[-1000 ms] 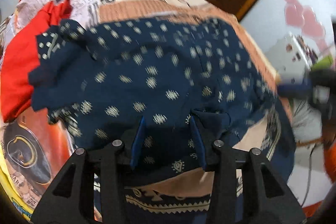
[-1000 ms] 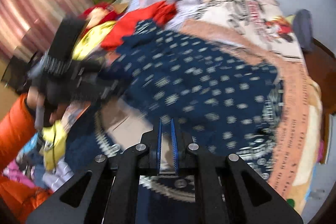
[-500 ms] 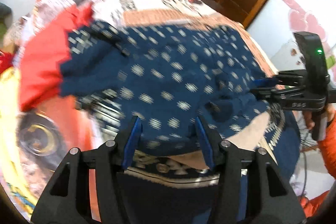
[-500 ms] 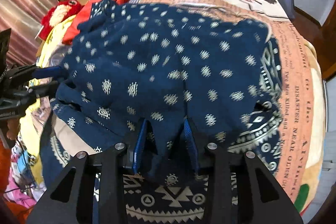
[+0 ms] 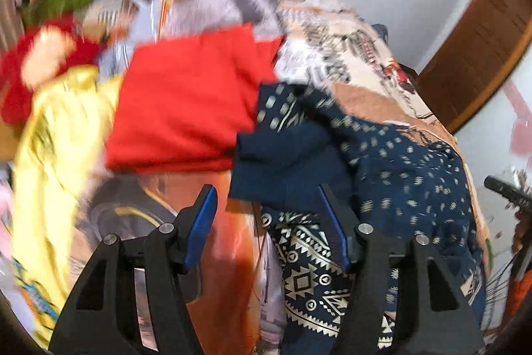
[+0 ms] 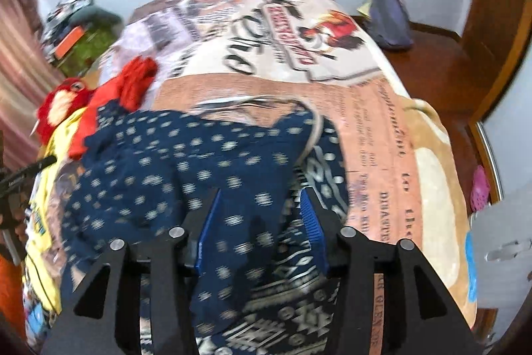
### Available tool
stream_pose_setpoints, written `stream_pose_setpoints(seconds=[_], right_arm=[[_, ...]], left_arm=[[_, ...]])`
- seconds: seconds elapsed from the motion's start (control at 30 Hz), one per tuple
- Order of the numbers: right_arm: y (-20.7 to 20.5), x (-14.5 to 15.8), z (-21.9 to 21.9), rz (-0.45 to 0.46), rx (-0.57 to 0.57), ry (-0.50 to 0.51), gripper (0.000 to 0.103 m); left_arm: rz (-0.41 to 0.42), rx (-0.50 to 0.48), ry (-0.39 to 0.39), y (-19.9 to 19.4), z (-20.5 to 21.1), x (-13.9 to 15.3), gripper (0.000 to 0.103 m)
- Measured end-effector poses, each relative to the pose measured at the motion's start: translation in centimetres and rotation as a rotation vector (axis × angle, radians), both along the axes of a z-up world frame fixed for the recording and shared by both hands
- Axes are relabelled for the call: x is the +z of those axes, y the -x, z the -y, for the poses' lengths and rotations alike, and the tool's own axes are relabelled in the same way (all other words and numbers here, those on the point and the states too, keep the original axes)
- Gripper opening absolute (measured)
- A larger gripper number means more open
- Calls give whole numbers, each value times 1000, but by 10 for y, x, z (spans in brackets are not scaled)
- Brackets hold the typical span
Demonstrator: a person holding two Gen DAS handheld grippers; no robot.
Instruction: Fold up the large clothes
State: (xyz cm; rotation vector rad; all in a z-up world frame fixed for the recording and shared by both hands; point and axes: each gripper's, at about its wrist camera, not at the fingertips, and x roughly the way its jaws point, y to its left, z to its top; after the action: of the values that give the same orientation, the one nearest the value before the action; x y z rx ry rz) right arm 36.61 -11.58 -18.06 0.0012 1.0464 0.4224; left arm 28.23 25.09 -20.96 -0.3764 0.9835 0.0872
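Navy garment (image 6: pixel 173 175) seemingly between right claw (image 6: pixel 261 225).

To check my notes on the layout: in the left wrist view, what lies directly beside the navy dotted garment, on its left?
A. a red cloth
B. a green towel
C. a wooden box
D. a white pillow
A: the red cloth lies flat against the left edge of the navy garment on the bed.
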Motion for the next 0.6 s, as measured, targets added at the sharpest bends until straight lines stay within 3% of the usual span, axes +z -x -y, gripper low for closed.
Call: stream_pose_setpoints(seconds=[0.17,0.3,0.43,0.6], right_arm=[[-29,-37,13,-120,-70,-17,46],[-48,-62,26,-214,-110,-121,46],[-64,-72,31,-239,-135,-181,46],[-77,-78,25,-229,-114,-155,46]], left_arm=[[-95,38,143,-17,-8,-49,60],[-120,42,231,-40,-7,-73,60],[-122,47,279,-61,-6,-83,60],[-105,30,282,-83,6,-91,67]])
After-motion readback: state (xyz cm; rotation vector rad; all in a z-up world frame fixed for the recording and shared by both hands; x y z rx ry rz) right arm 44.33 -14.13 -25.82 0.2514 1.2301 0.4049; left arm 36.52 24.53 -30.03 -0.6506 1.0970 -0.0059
